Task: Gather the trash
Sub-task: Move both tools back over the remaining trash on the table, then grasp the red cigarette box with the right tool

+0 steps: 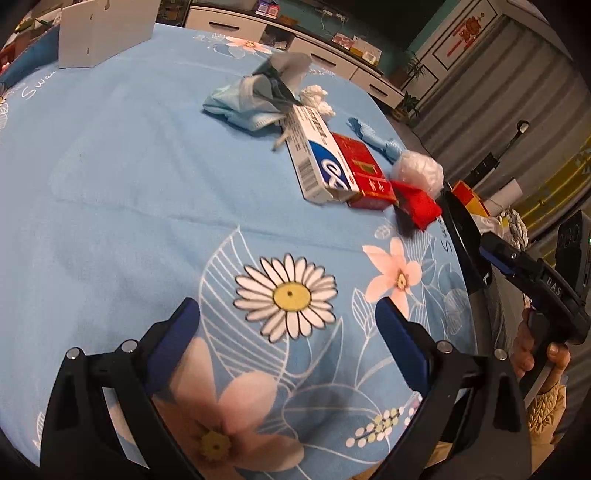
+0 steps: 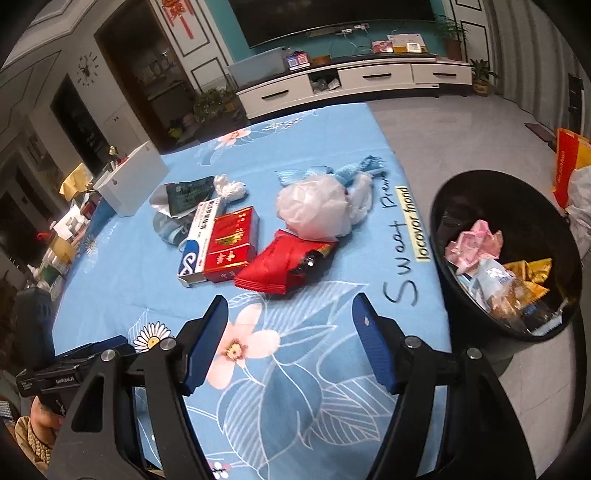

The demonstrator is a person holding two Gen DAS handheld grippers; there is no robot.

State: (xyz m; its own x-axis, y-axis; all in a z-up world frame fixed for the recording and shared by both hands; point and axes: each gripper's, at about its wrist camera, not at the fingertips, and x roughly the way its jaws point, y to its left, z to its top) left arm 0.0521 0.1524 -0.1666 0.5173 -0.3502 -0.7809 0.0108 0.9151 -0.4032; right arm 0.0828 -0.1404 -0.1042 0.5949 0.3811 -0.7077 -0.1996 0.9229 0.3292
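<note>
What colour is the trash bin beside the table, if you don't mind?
The trash bin is black, clearest in the right wrist view.

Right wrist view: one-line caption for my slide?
Open right gripper hovers over floral tablecloth, facing red wrapper; black bin beside the table.

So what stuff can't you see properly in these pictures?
- Black bin, right wrist view: its bottom is covered by the wrappers inside; the left wrist view shows only a sliver of its rim.
- Blue face mask, right wrist view: mostly hidden under the dark foil packet.
- White-and-blue box: its print is too small to read in either view.
- Red wrapper, left wrist view: blurred.
- White box, left wrist view: its top is cut off by the picture edge.
</note>
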